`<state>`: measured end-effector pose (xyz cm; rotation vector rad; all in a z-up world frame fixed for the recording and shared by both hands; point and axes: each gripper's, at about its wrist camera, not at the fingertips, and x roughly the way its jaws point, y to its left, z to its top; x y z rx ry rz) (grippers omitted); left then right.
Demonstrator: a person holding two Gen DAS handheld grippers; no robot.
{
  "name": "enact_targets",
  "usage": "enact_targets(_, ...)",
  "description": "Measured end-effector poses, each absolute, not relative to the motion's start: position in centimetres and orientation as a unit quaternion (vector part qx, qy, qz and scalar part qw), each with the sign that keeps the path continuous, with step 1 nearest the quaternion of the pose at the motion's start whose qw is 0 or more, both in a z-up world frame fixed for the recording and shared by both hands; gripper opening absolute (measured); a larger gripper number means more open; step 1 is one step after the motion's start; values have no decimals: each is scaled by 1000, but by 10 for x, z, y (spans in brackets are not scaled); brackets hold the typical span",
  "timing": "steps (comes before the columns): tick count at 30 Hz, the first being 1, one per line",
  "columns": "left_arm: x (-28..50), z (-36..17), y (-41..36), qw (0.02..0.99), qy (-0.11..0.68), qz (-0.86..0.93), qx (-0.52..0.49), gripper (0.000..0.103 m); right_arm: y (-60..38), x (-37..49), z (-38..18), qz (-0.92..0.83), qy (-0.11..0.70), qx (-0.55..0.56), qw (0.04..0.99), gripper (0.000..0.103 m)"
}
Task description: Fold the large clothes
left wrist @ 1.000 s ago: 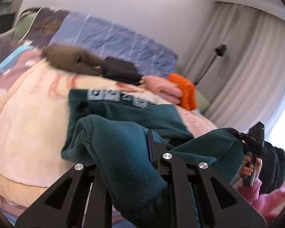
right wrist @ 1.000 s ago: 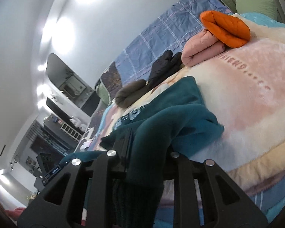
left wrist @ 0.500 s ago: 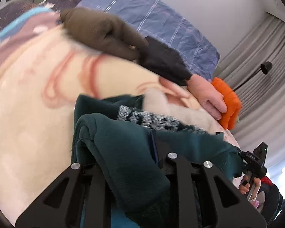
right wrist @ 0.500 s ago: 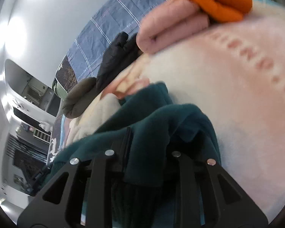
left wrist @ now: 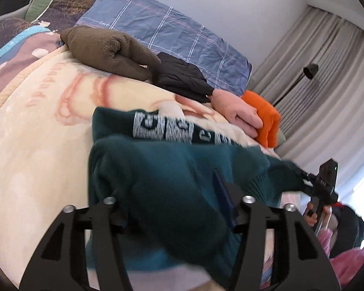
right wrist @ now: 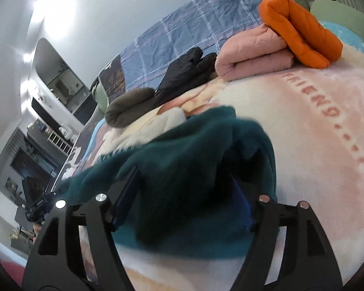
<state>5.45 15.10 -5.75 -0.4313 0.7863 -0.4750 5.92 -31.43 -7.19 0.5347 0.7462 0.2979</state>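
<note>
Both claws, left (left wrist: 172, 208) and right (right wrist: 182, 201), had just been spreading wide, pads parting from the teal sweater (left wrist: 157, 169) still bunched between them at the lower centre of each frame on the bed's pink blanket (right wrist: 315, 126), where the loosely dropped fold could slump open.

You are looking at a bed with a soft pink blanket (right wrist: 327, 133). A blue checked quilt (left wrist: 162, 31) is lying behind it. Grey curtains (left wrist: 327, 77) are hanging beside a black lamp (left wrist: 310, 70).
</note>
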Motion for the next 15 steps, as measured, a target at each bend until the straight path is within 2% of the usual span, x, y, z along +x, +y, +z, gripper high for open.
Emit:
enact_targets(1, 46, -57, 153, 875, 375, -227, -207, 61, -315, 54, -74, 147, 362, 261, 883, 72)
enact_targets(2, 41, -57, 155, 875, 374, -226, -210, 62, -315, 51, -75, 151, 364, 263, 881, 64)
enact_targets(3, 33, -57, 159, 871, 374, -227, -222, 62, -315, 48, -76, 156, 365, 264, 879, 47)
enact_targets(4, 29, -56, 161, 868, 373, -232, -230, 61, -314, 47, -77, 166, 366, 266, 876, 39)
enact_targets(5, 25, -55, 162, 865, 370, -242, -237, 61, -313, 47, -75, 173, 364, 266, 876, 24)
enact_targets(6, 21, -53, 161, 863, 364, -259, -237, 55, -311, 49, -72, 177, 358, 264, 878, 18)
enact_targets(7, 18, -51, 157, 861, 359, -274, -233, 43, -309, 52, -68, 174, 353, 261, 882, 18)
enact_targets(12, 23, -57, 137, 859, 381, -268, -213, 28, -303, 59, -59, 169, 340, 262, 887, 11)
enact_targets(15, 26, -45, 141, 870, 353, -266, -219, 23, -304, 63, -50, 171, 326, 264, 891, 10)
